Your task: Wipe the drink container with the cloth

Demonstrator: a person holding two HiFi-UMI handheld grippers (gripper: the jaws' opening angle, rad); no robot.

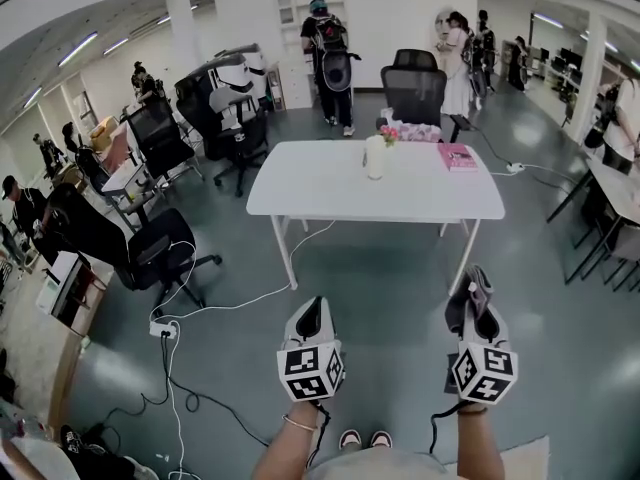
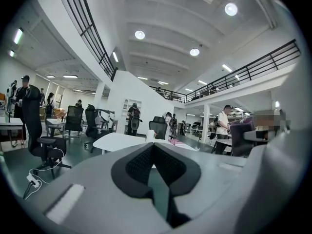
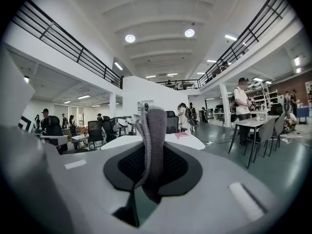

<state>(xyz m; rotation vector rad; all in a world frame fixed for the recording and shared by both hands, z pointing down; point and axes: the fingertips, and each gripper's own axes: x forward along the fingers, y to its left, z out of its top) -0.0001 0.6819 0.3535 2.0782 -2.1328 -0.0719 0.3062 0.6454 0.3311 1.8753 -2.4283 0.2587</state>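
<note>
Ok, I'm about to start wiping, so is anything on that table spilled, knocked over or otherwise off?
Nothing stands out. The drink container stands upright on the white table, the pink book lies flat, and no spill shows. Only a white cable trails loose over the floor under it.

The head view looks steeply down over both hands, the table (image 1: 330, 193) well ahead; the left gripper view sits close behind the left tongs (image 2: 155, 146), the right gripper view behind the right tongs (image 3: 149, 150); both face level toward that same distant table.
</note>
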